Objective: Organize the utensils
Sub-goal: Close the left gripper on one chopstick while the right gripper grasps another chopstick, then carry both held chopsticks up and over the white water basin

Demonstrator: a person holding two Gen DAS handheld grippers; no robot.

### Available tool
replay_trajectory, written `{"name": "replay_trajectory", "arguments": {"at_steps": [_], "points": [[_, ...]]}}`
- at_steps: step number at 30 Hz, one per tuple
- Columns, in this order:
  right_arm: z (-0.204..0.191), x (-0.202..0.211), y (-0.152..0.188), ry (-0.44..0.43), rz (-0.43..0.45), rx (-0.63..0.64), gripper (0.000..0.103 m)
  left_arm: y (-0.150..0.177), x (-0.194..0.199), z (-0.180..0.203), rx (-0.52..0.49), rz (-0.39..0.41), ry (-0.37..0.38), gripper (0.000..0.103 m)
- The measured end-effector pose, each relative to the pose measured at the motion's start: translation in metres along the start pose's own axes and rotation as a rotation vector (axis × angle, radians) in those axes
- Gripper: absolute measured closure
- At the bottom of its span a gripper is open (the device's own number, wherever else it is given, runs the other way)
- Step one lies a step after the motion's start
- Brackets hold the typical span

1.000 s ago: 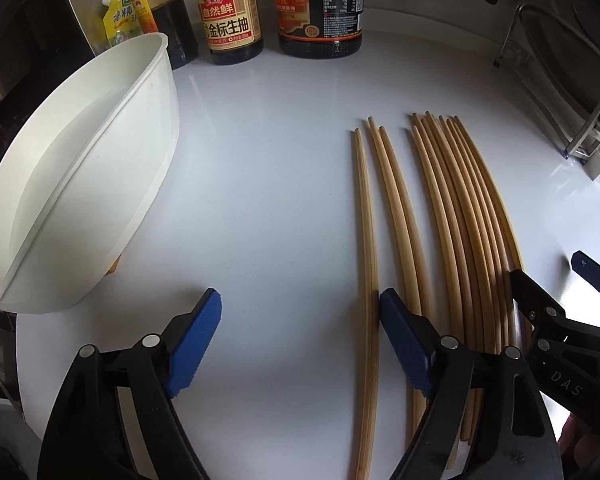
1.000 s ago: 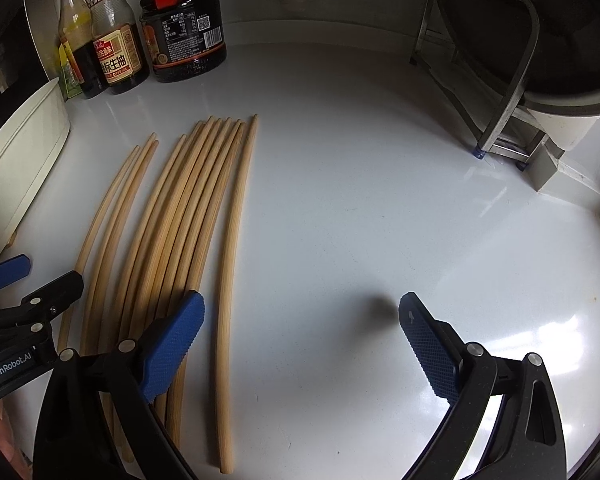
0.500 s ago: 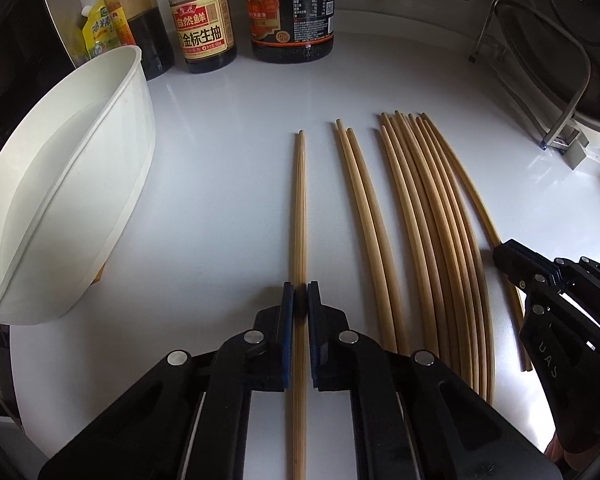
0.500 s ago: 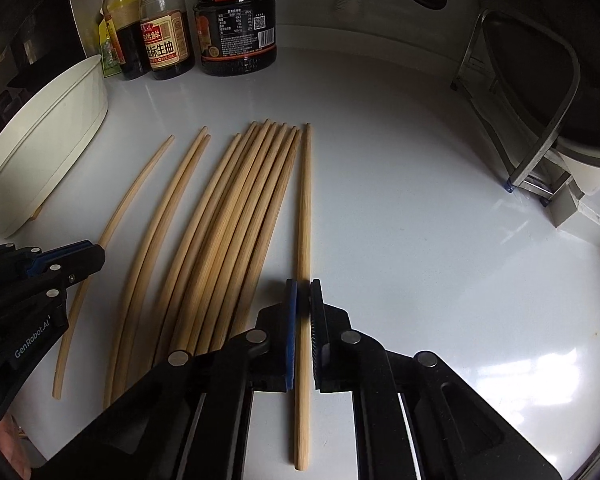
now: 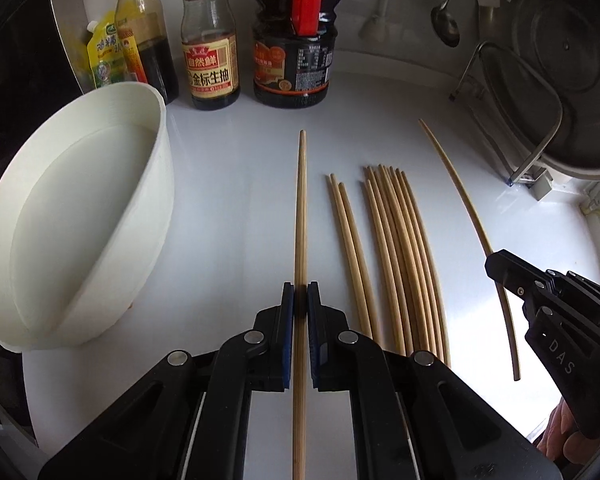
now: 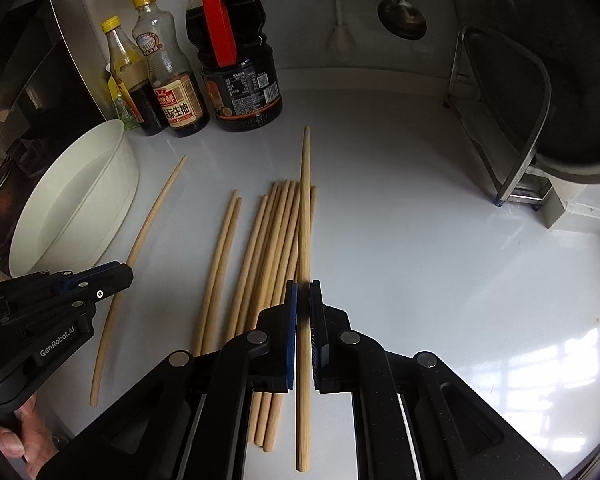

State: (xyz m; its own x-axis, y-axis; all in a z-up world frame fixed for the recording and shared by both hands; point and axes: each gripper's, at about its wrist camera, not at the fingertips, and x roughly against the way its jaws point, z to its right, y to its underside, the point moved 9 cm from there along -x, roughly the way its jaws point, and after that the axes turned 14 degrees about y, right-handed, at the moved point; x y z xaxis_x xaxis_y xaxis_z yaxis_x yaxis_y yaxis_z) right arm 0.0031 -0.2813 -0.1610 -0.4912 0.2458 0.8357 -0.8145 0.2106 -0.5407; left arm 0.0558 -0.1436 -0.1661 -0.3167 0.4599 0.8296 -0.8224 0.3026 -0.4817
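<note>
Gripping one chopstick each, the left gripper (image 5: 301, 304) and the right gripper (image 6: 303, 300) have their fingers clamped tight on a raised chopstick (image 5: 300, 216) and a second chopstick (image 6: 304, 240). About nine more, the loose chopsticks (image 5: 396, 256), lie side by side on the white bench (image 5: 236, 208). A white bowl (image 5: 76, 216), tilted, sits left; three sauce bottles (image 5: 210, 40) and a pouch stand behind.

Glossy white worktop (image 6: 440, 240) catching window glare at right, sauce bottles (image 6: 236, 64) lined along the pale back wall (image 5: 400, 8), a ladle (image 6: 402, 16) hanging there.
</note>
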Motion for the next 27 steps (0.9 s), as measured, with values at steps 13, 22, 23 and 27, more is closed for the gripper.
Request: {"name": "replay_trajectory", "arguments": {"at_steps": [13, 22, 23, 27], "points": [[-0.155, 0.051, -0.091, -0.186, 0.117, 0.132, 0.097, -0.068, 0.125, -0.130, 0.115, 0.192, -0.135, 0.096], [-0.289, 0.034, -0.119, -0.287, 0.087, 0.255, 0.097, -0.068, 0.142, -0.249, 0.230, 0.167, -0.208, 0.096], [-0.300, 0.030, -0.118, -0.291, 0.077, 0.263, 0.097, -0.066, 0.140, -0.258, 0.239, 0.159, -0.209, 0.096], [-0.332, 0.015, -0.111, -0.295, 0.037, 0.295, 0.097, -0.058, 0.125, -0.284, 0.271, 0.120, -0.203, 0.096]]}}
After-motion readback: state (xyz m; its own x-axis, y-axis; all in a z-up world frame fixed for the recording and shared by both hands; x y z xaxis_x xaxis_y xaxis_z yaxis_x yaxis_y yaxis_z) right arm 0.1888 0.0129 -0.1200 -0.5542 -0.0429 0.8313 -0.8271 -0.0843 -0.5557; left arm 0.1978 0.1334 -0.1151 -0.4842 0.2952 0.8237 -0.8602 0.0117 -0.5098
